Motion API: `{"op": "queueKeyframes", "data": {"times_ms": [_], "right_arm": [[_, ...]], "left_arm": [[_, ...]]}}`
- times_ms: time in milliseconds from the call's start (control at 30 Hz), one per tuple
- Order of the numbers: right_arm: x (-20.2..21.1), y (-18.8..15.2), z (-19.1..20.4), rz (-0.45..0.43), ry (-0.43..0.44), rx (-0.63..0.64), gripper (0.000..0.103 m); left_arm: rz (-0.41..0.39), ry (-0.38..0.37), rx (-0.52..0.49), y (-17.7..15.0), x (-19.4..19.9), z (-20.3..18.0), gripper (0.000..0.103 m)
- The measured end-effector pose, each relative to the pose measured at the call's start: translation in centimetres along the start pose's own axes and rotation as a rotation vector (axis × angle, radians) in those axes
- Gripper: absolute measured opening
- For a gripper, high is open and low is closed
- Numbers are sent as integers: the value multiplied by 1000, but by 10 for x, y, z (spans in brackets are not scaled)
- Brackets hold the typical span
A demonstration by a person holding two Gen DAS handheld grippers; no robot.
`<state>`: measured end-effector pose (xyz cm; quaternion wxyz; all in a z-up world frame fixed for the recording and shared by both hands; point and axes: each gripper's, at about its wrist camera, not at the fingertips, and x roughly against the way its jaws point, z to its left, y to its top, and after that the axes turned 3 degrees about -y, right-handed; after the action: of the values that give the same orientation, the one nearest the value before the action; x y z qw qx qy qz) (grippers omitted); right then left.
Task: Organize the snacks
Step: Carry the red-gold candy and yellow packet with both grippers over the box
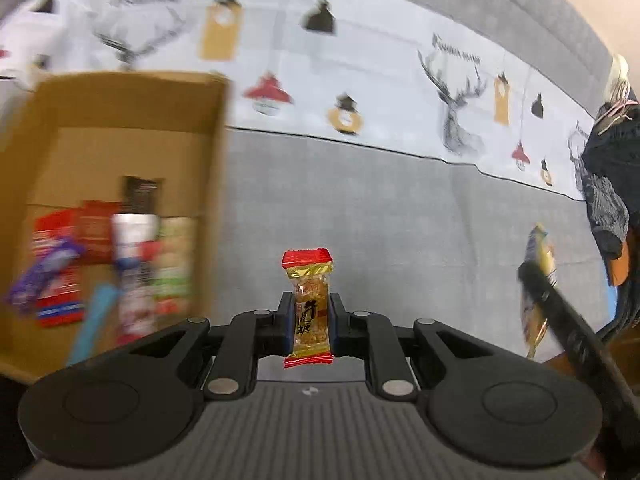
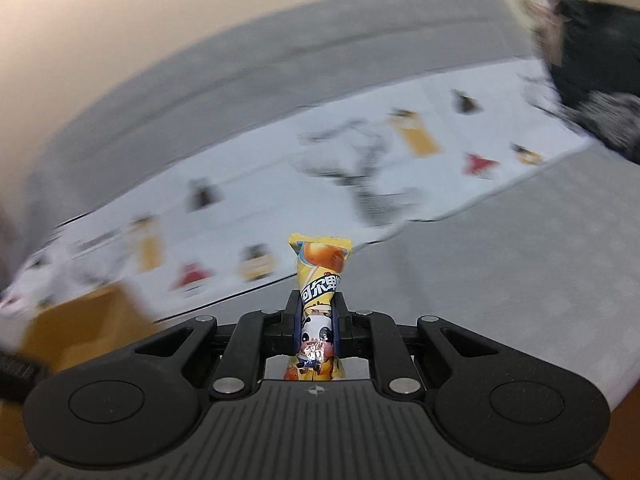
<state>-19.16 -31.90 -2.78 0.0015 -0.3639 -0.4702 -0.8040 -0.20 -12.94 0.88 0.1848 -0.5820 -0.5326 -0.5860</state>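
Observation:
My left gripper (image 1: 309, 314) is shut on a gold and red candy packet (image 1: 308, 280), held upright above the grey surface. An open cardboard box (image 1: 120, 120) stands to its left with several snack packets (image 1: 120, 256) inside. My right gripper (image 2: 317, 312) is shut on a yellow candy packet with a panda (image 2: 320, 268), held above the grey surface. In the left wrist view the right gripper (image 1: 538, 276) shows at the far right with that yellow packet (image 1: 541, 252). A corner of the box (image 2: 80, 320) shows at the lower left of the right wrist view.
A white cloth printed with deer and lanterns (image 1: 360, 80) lies across the grey surface behind the box. A dark furry garment (image 1: 608, 168) sits at the right edge. Bare grey surface (image 1: 400, 220) lies between the box and the right gripper.

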Motion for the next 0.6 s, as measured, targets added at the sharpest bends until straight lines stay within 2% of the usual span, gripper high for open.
{"op": "queueKeyframes", "data": {"times_ms": [133, 233, 400, 600], "right_arm": [[42, -32, 69, 72, 155, 76, 14], [65, -55, 112, 122, 235, 140, 14], [95, -86, 164, 162, 300, 255, 15], [122, -95, 193, 123, 294, 354, 15]], "left_arm": [[-37, 47, 27, -29, 50, 47, 17], [-57, 78, 57, -55, 80, 84, 17], [-97, 120, 94, -99, 112, 135, 17], [-155, 125, 111, -137, 135, 164, 17]]}}
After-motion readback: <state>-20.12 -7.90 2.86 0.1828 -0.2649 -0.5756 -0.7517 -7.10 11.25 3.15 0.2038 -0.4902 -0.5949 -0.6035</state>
